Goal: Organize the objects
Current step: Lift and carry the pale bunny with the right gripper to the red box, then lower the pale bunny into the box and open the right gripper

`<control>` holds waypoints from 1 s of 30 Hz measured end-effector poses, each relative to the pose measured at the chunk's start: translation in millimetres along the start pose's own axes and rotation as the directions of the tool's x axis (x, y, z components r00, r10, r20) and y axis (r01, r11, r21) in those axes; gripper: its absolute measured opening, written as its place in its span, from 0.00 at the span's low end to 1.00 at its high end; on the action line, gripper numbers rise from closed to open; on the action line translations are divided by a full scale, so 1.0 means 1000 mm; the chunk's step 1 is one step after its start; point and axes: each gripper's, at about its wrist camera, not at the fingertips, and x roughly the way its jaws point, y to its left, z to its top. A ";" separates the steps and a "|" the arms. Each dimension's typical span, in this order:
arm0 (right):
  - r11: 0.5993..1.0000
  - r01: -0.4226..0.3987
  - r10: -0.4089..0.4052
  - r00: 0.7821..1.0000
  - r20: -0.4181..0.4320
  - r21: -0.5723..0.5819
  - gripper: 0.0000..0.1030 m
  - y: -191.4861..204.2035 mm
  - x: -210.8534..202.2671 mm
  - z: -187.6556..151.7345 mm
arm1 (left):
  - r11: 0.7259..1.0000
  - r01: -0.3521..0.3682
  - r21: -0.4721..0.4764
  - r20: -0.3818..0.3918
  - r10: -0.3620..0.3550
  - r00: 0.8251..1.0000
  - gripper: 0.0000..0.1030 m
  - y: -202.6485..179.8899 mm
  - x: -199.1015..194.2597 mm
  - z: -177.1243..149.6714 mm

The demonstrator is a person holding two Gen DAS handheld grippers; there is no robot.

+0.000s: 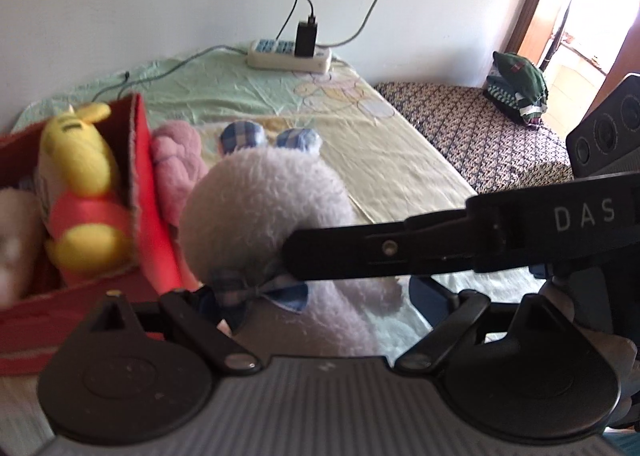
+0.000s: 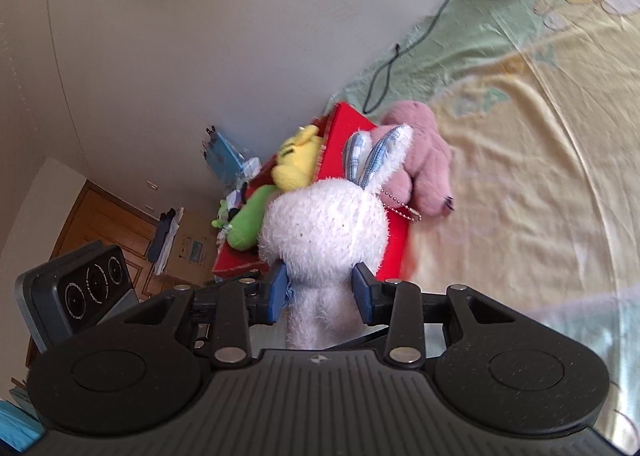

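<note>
Two gripper pads (image 2: 362,292) clamp white plush rabbit (image 2: 324,228) beside red box (image 2: 394,240).

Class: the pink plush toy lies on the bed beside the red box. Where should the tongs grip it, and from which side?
Grip the pink plush toy across its body, coming from the open bed side, since the red box blocks the other. It is soft, so it should squeeze easily. The right tongs are shut on the white bunny.
</note>
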 end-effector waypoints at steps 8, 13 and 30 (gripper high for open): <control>0.996 0.004 0.005 0.995 0.103 -0.090 0.38 0.059 0.031 -0.003 | 0.999 0.015 0.049 0.093 -0.019 0.995 0.88 0.046 -0.049 0.003; 0.980 0.029 0.000 0.989 0.145 -0.195 0.38 0.093 0.062 0.003 | 0.998 0.009 0.060 0.172 -0.019 0.985 0.89 0.081 -0.070 0.007; 0.873 0.280 -0.236 0.959 0.157 -0.398 0.35 0.104 0.173 0.007 | 1.000 -0.001 0.003 0.100 0.001 0.995 0.93 0.179 -0.032 0.004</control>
